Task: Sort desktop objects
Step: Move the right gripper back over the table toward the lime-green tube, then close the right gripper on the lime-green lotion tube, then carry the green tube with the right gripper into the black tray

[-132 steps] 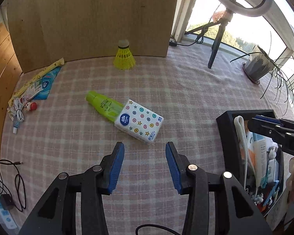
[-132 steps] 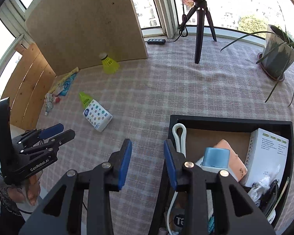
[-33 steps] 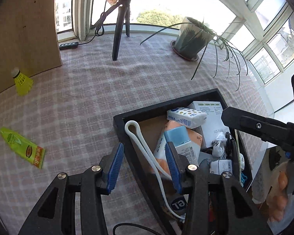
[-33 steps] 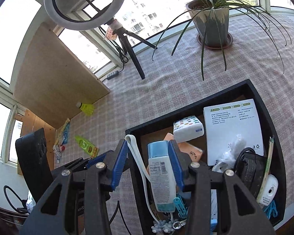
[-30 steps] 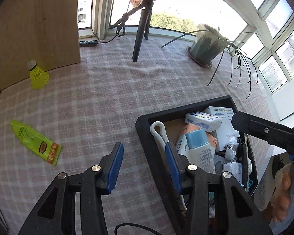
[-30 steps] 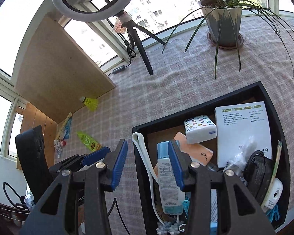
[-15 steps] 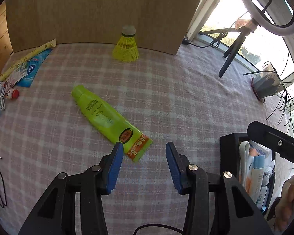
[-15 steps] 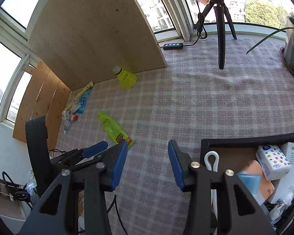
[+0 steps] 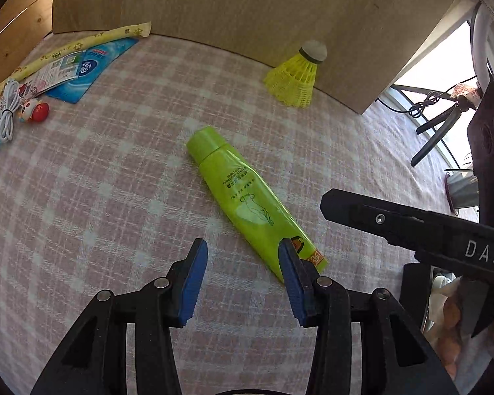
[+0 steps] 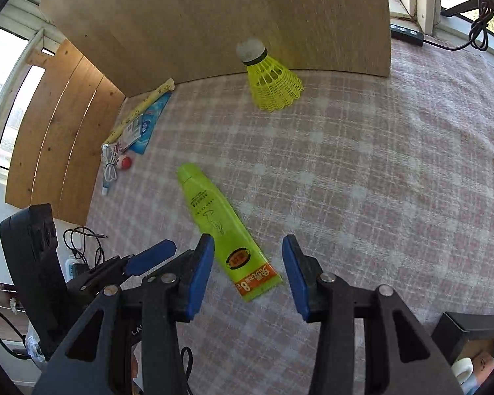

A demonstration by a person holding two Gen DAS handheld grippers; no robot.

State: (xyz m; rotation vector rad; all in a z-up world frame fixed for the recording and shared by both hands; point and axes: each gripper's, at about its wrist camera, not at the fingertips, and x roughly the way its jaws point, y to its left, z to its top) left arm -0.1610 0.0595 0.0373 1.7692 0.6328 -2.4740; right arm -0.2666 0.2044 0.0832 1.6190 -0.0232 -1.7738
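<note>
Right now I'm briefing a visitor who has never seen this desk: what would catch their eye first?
Most striking is the lime-green tube lying flat on the checked tablecloth, its orange crimped end between the open jaws of the right gripper. Next is the yellow shuttlecock standing cork-up farther back, against the brown board. Beside the tube, the left gripper also has open, empty jaws.

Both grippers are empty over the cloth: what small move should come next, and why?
Probably lower the right gripper onto the green tube and close. Its open jaws already frame the tube's crimped end, which lies flat, apart from the shuttlecock.
</note>
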